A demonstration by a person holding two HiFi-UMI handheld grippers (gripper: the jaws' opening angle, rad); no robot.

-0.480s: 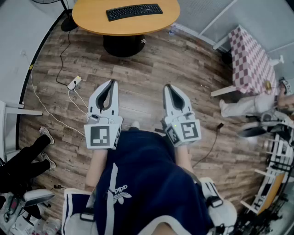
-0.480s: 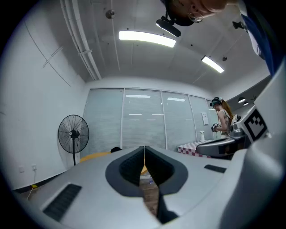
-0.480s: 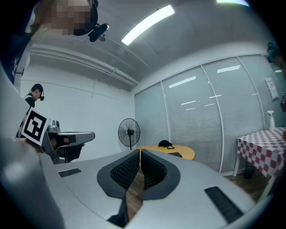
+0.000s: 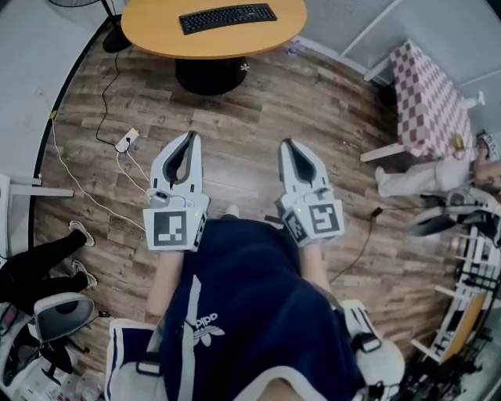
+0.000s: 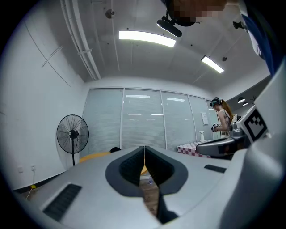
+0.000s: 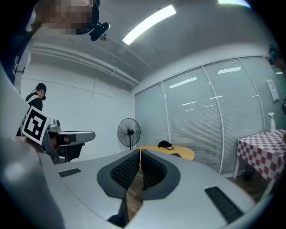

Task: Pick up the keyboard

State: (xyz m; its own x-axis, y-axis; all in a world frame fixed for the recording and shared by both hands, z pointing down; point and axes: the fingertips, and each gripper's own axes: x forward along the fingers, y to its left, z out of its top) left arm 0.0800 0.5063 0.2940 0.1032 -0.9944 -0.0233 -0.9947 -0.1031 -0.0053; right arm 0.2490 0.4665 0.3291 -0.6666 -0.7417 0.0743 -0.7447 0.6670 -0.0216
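**A:** How do the jaws stand on the left gripper (image 4: pixel 192 139)?

**B:** Clenched, pad against pad, with nothing between them. The right gripper (image 4: pixel 285 146) is the same: pressed together and empty. The two are held level, side by side.

**A:** And the keyboard (image 4: pixel 228 19)?

**B:** Well ahead of both pairs of jaws and touched by neither. It lies flat on the round yellow worktop (image 4: pixel 156 35), about in line with the gap between the two grippers.

**A:** What lies between the jaws and that worktop?

**B:** Wooden floor (image 4: pixel 258 102). A white cable (image 4: pixel 78 184) with a plug block runs off to the left of the left jaws.

**A:** Anything else around?

**B:** A standing fan (image 5: pixel 73 133) is beyond the left jaws, to their left. A red-checked table (image 4: pixel 427 102) stands ahead and to the right of the right jaws.
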